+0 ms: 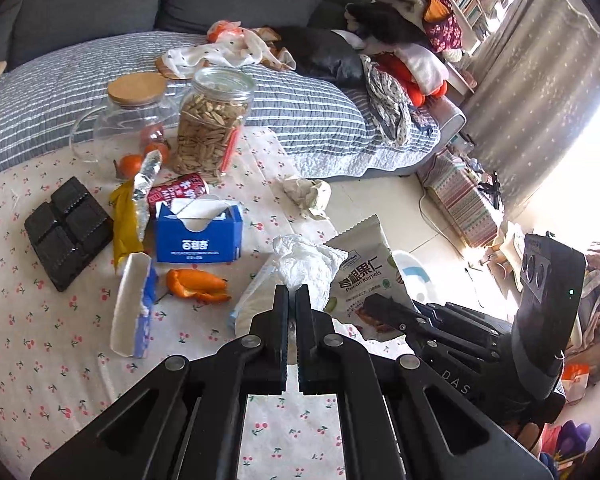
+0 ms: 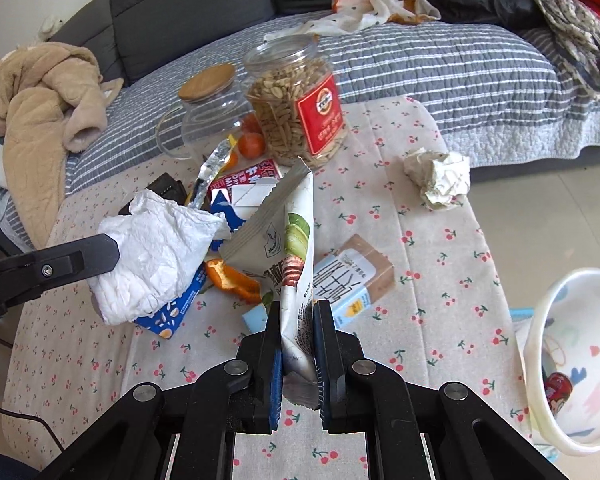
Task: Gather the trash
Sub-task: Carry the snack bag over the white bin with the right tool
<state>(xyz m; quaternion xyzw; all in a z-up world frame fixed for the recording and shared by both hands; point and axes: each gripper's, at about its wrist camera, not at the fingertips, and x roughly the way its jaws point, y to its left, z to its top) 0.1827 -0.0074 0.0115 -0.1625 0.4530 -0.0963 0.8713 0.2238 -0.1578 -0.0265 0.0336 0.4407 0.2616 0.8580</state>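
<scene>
Tablecloth [image 2: 440, 216] with cherry print carries the clutter: far, a seed jar [image 2: 300, 108]; near right, a white bin [image 2: 572, 360]. Right gripper [image 2: 297, 320] pinches a snack pouch [image 2: 296, 248] above the cloth. Left gripper [image 1: 292, 292], fingers pressed together, clamps a crumpled tissue [image 1: 304, 264].

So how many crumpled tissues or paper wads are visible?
2: a white tissue pinched in the left gripper, and a crumpled wad on the tablecloth's far right. Others may be hidden.

You're seeing "Pecan Kernels" on the snack bag [image 1: 362, 276], and "DAS" on the right gripper [image 1: 392, 312].
</scene>
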